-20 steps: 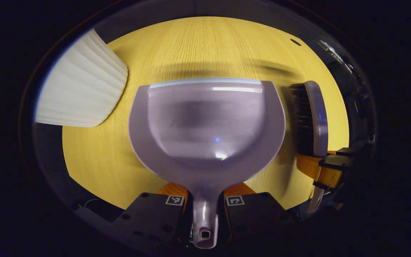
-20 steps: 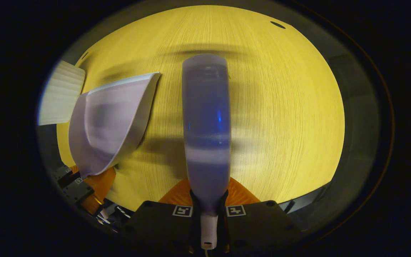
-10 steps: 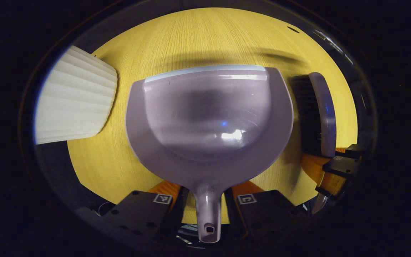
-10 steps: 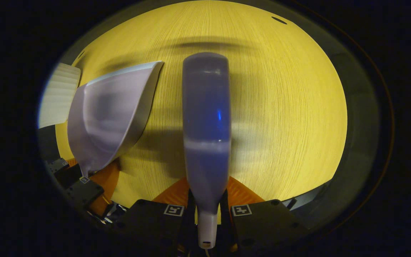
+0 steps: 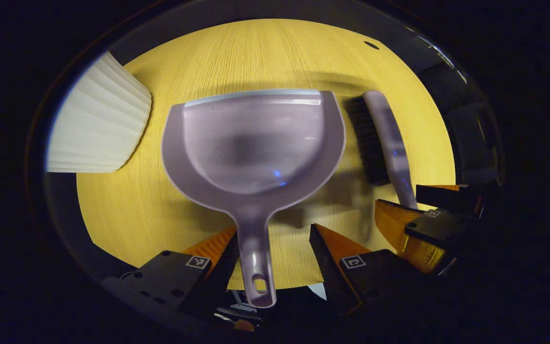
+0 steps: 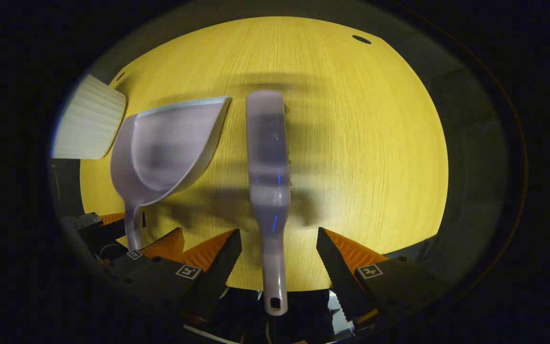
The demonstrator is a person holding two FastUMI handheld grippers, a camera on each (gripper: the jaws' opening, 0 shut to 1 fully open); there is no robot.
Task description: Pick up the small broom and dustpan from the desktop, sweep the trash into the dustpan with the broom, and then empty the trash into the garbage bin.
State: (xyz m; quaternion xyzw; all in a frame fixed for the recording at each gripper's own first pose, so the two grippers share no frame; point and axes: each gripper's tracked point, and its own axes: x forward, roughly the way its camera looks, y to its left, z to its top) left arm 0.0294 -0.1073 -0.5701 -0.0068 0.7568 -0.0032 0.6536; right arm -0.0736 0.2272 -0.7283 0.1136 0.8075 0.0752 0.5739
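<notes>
While the dustpan (image 5: 251,143) lies flat on the yellow wooden worktop (image 5: 256,52), its handle reaches back between the two fingers of the left tongs (image 5: 275,248), which stand spread wide on either side of it and press on nothing. The pan's straight front lip points away from the camera, and the pan itself looks bare inside.

Just beside the dustpan, on its right in the left gripper view, the small broom (image 5: 382,138) lies on the worktop with its dark bristles turned toward the pan. In the right gripper view the broom (image 6: 268,157) runs straight away from the camera, its handle coming back between the fingers of the right tongs (image 6: 280,246). Those fingers are also wide apart, clear of the handle on both sides, so the broom is held by nothing. The dustpan (image 6: 170,148) shows to the left of the broom there, near it but not touching.

A white ribbed garbage bin (image 5: 96,126) stands at the worktop's left edge, apart from the dustpan; it appears in the right gripper view too (image 6: 89,122). A small dark hole (image 5: 371,45) sits in the far right part of the worktop. The right tongs (image 5: 428,215) show at the right rim of the left gripper view, behind the broom's handle.
</notes>
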